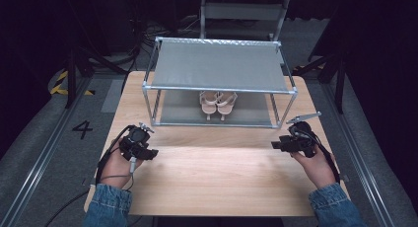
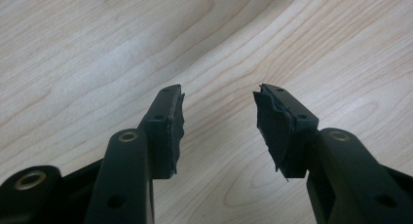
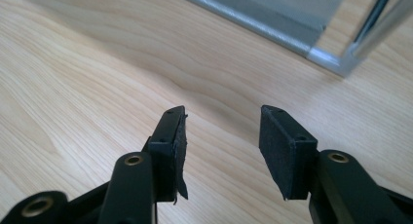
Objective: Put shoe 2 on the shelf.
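1. I read the left gripper (image 1: 148, 152) as wide and empty: in the left gripper view its two black jaws stand well apart over bare pale wooden table top (image 2: 97, 63), with nothing between the pads.
2. The right gripper (image 1: 277, 145) is the same: wide, empty, bare wood between its jaws. Its own view shows the front right corner of the silver metal two-tier shoe rack with grey fabric shelves (image 3: 311, 48) ahead and to the right.
3. The thing in play is the pair of pale pink strappy high-heeled sandals (image 1: 217, 103). They stand side by side on the rack's lower shelf, near its middle, under the upper shelf.
4. Key relation: the sandals lie ahead of both grippers, farther from me, in the gap between the two hands. From the left gripper they are forward and to the right; from the right gripper, forward and to the left.
5. Long axis: each sandal runs front to back, heels towards me, I think; the high view is small and shaded there, so I hold that loosely.
6. Nearness: the two grippers look about equally far off, the right perhaps slightly nearer. Neither touches the rack.
7. My judgement: any reach must go in low through the front opening, below the upper shelf.
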`<state>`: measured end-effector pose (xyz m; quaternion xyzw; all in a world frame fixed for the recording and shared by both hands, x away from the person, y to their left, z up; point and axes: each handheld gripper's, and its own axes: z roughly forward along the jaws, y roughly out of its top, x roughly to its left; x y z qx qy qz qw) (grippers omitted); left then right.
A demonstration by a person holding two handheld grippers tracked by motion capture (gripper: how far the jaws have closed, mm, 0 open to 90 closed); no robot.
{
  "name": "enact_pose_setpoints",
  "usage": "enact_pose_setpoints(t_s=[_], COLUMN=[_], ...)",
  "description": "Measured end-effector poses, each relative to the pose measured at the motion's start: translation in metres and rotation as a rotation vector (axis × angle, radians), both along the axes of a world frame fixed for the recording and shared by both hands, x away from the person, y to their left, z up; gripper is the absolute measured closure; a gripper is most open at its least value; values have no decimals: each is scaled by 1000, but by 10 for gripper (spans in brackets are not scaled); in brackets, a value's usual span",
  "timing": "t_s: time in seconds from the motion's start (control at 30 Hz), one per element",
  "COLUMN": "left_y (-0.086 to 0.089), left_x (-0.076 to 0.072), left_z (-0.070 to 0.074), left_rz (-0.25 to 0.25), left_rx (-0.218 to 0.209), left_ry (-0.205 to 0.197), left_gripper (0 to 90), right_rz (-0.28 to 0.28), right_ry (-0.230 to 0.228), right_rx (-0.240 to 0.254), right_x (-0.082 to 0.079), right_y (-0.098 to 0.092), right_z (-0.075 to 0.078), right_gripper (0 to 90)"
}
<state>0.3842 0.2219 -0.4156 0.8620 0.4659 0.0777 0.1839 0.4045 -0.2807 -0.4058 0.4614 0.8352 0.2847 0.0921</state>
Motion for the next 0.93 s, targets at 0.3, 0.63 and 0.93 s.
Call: enact_pose_setpoints(t_s=[0.3, 0.63, 0.93], left_y=[12, 20, 21], left_x=[5, 5, 6], left_z=[-7, -11, -12], left_rz=[2, 27, 29], left_rx=[18, 7, 10], left_ry=[36, 72, 81], left_gripper=[512, 495, 479], right_rz=[-13, -29, -40], right_ry=[67, 148, 156], right_rx=[-77, -131, -177], right_x=[0, 7, 6], right_y=[-22, -41, -40], right_z=[-13, -30, -30], right_gripper=[492, 479, 460])
